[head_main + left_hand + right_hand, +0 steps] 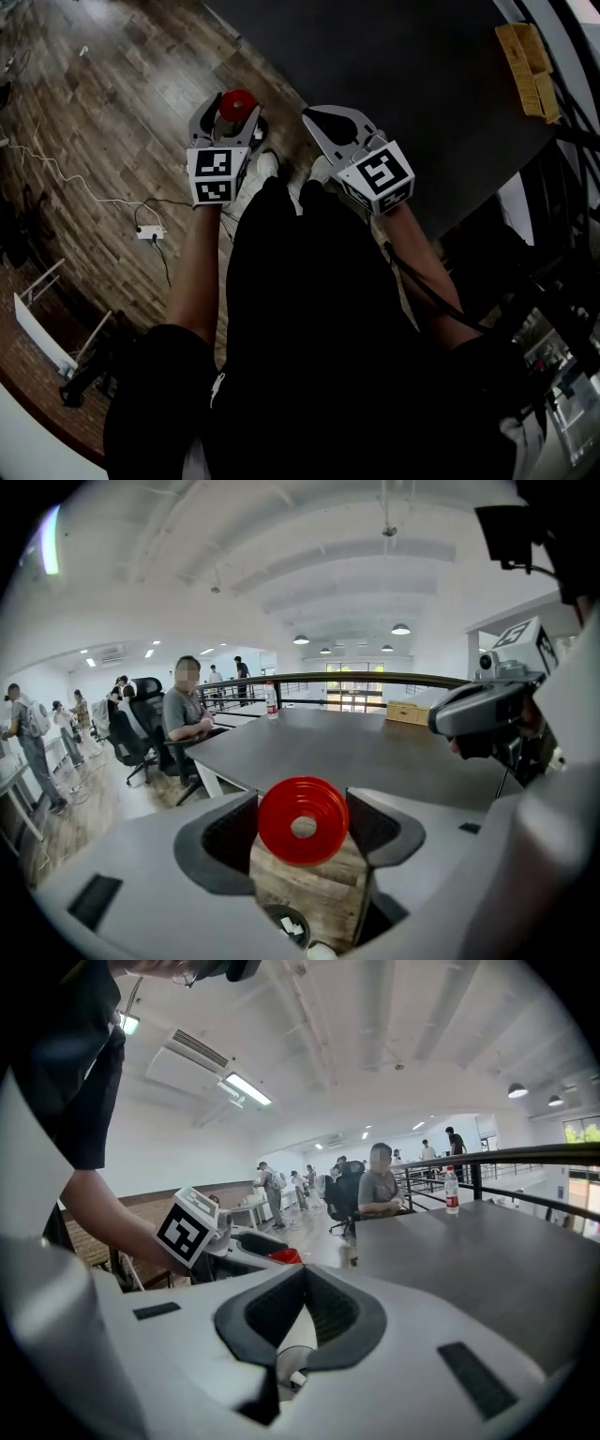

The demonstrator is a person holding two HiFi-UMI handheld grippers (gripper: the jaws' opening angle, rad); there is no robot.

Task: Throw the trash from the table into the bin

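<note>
A round red plastic cup (303, 822) sits crosswise between the jaws of my left gripper (302, 829), and both pads press on its sides. In the head view the red cup (236, 101) and left gripper (225, 120) hang over the wooden floor, just past the table's corner. Straight below them stands a dark round bin (286, 926) with white scraps inside. My right gripper (328, 122) hovers beside the left one with its jaws shut and nothing between them. Under its jaws the bin (287, 1365) shows again.
The dark grey table (422, 84) fills the upper right, with a cardboard box (527, 66) at its far edge. A water bottle (271, 699) stands on it. A power strip (150, 232) and its cable lie on the floor. A seated person (187, 719) and office chairs are beyond.
</note>
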